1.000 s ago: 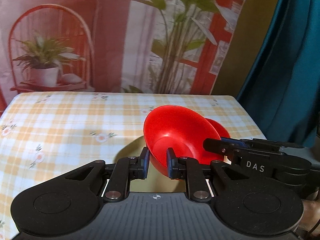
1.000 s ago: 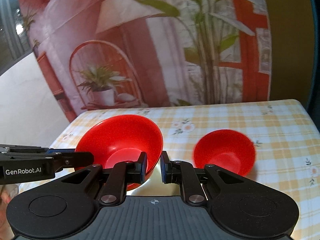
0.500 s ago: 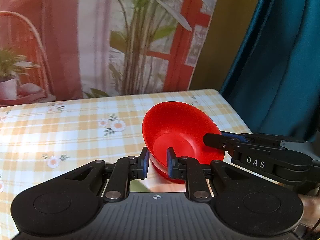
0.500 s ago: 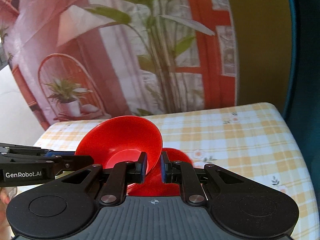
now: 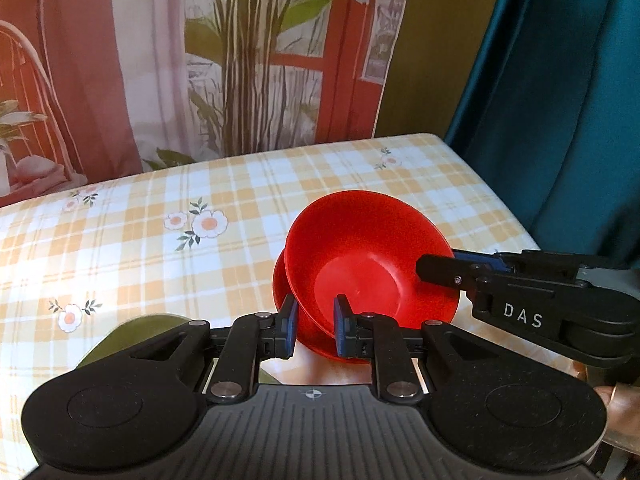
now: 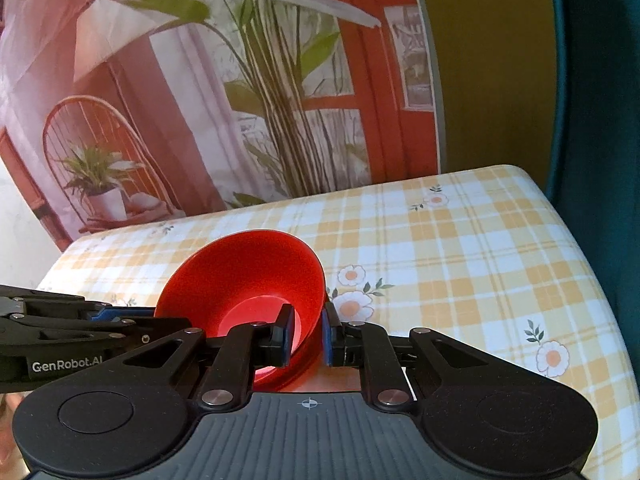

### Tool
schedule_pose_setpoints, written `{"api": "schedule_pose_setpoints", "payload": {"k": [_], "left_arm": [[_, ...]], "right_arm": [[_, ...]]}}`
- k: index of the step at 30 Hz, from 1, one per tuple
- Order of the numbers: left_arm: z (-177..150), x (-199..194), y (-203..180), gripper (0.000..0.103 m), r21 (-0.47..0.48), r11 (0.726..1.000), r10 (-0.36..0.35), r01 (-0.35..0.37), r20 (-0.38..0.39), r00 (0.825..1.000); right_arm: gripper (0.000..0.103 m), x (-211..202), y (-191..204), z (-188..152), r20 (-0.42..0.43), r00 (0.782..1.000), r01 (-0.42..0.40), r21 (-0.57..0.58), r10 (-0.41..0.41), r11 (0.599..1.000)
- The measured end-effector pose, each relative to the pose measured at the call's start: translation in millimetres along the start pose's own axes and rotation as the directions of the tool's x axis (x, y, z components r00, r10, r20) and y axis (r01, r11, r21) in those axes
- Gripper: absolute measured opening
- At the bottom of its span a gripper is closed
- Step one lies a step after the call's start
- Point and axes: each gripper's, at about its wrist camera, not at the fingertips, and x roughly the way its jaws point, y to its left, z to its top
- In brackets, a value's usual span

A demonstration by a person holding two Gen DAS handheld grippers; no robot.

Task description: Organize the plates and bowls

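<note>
Both grippers hold the same large red bowl (image 5: 360, 256) by its rim. The left gripper (image 5: 314, 322) pinches the near rim between narrow fingers, one pad inside the bowl and one outside. The right gripper (image 6: 306, 334) clamps the opposite rim in the same way, its fingers also narrow. The bowl is tilted and sits over a smaller red bowl (image 5: 282, 280), of which only an edge shows under it on the left side. Whether the two bowls touch, I cannot tell. Both are near the right end of the table (image 5: 160, 248), covered with a yellow checked cloth with flowers. Behind stand a printed backdrop (image 5: 200, 60) with plants and a teal curtain (image 5: 560, 100).
</note>
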Motion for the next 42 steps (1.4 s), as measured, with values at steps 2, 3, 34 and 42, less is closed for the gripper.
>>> {"api": "schedule_pose_setpoints", "payload": {"k": [2, 3, 34, 42], "left_arm": [[0.0, 2.6, -0.3, 0.020, 0.007, 1.000, 0.006, -0.006, -0.005, 1.000], [-0.3, 3.5, -0.9, 0.020, 0.014, 1.000, 0.006, -0.005, -0.009, 1.000], [-6.2, 42.6, 16.2, 0.046, -0.082, 0.996, -0.033, 0.028, -0.072, 0.997], [-11.1, 47.6, 17.7, 0.042, -0.107, 0.993, -0.054, 0.046, -0.077, 0.996]], "right_arm": [[0.016, 2.1, -0.6, -1.5, -0.002, 1.000, 0.001, 0.006, -0.001, 1.000], [0.017, 3.5, -0.7, -2.4, -0.006, 1.000, 0.002, 0.007, -0.002, 1.000], [0.024, 30.7, -6.3, -20.9, -0.044, 0.999, -0.015, 0.089, 0.019, 0.996], [0.024, 31.9, -7.4, -22.3, -0.039, 0.999, -0.019, 0.111, 0.024, 0.994]]}}
